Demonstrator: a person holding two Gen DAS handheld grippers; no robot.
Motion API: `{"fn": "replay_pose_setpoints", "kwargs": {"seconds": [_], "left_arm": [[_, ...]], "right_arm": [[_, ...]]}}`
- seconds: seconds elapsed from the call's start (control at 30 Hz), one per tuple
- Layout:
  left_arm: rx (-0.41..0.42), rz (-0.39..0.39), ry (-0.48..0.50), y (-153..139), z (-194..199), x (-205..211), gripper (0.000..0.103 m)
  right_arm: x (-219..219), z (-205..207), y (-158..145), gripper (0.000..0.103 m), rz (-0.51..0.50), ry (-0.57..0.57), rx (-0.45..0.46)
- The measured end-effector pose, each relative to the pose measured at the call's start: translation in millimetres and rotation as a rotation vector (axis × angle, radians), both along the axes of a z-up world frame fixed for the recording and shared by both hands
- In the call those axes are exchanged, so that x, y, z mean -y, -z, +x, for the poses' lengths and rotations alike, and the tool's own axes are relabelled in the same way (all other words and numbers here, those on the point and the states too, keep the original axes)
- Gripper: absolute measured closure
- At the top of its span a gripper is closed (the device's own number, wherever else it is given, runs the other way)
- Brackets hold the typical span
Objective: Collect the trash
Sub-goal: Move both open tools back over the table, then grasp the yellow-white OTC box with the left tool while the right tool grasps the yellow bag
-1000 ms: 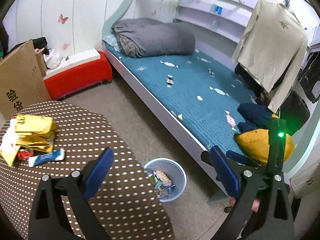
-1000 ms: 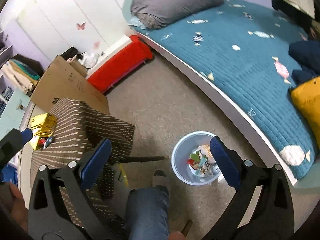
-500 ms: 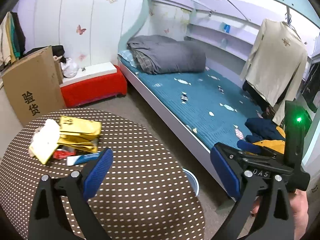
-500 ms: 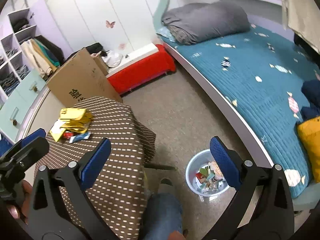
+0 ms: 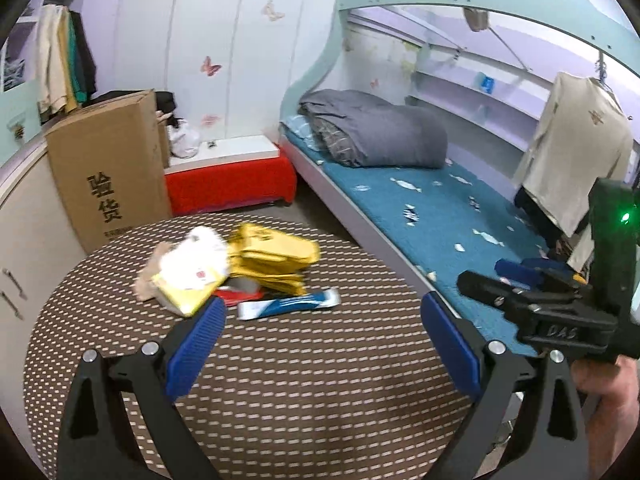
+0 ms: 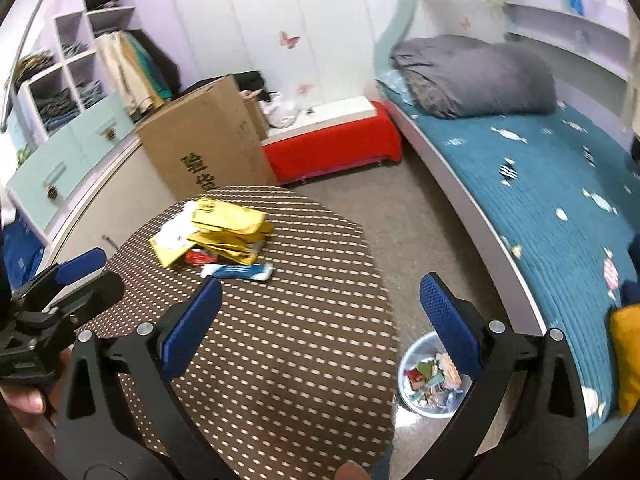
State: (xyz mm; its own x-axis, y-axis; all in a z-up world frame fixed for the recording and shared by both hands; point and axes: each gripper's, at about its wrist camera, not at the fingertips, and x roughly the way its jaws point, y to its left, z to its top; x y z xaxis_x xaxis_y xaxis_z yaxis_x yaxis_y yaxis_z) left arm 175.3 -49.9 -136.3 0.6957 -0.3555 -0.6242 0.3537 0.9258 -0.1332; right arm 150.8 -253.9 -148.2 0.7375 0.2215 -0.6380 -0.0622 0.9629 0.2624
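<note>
Both claws hang wide open and empty above a round brown table with a white-dotted cloth (image 5: 320, 380), the left claw (image 5: 320, 340) and the right claw (image 6: 320, 320) each aimed at the same small heap of trash on the far side of the tabletop.

Straight ahead of the left claw, just beyond its fingertips, lies a blue-and-white wrapper (image 5: 288, 305), the nearest piece to both tools. Behind it, touching or overlapping, sit a stack of yellow packets (image 5: 276, 256), a crumpled white paper (image 5: 192, 256) on a yellow pouch, and a scrap of red packaging (image 5: 236, 294) half buried underneath. From the right claw the same heap sits ahead and to its left.

Below and to the right of the right claw, on the floor beside the table, stands a pale blue bin (image 6: 430, 376), already partly filled with scraps.

The step in hand looks like reaching in for the next piece. The flat wrapper seems the cleanest pick: come in low, straddle it across its narrow width, and close fully before lifting, since thin film can slip. The loosely stacked packets could slide apart if nudged.

Beyond the table are a cardboard box (image 5: 108, 168), a red bench (image 5: 228, 184) and a bed (image 5: 440, 208).
</note>
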Motion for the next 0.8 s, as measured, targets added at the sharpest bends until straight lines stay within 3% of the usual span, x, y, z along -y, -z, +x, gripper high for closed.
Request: {"fn": "replay_pose_setpoints", "kwargs": {"seconds": [0.4, 0.8], "left_arm": [[-0.047, 0.011, -0.135, 28, 32, -87, 0.007], [-0.082, 0.083, -0.129, 52, 74, -99, 0.007]], "right_arm": [[-74, 57, 13, 0.006, -0.124, -0.196, -0.003], [-128, 126, 40, 0.006, -0.251, -0.434, -0.001]]}}
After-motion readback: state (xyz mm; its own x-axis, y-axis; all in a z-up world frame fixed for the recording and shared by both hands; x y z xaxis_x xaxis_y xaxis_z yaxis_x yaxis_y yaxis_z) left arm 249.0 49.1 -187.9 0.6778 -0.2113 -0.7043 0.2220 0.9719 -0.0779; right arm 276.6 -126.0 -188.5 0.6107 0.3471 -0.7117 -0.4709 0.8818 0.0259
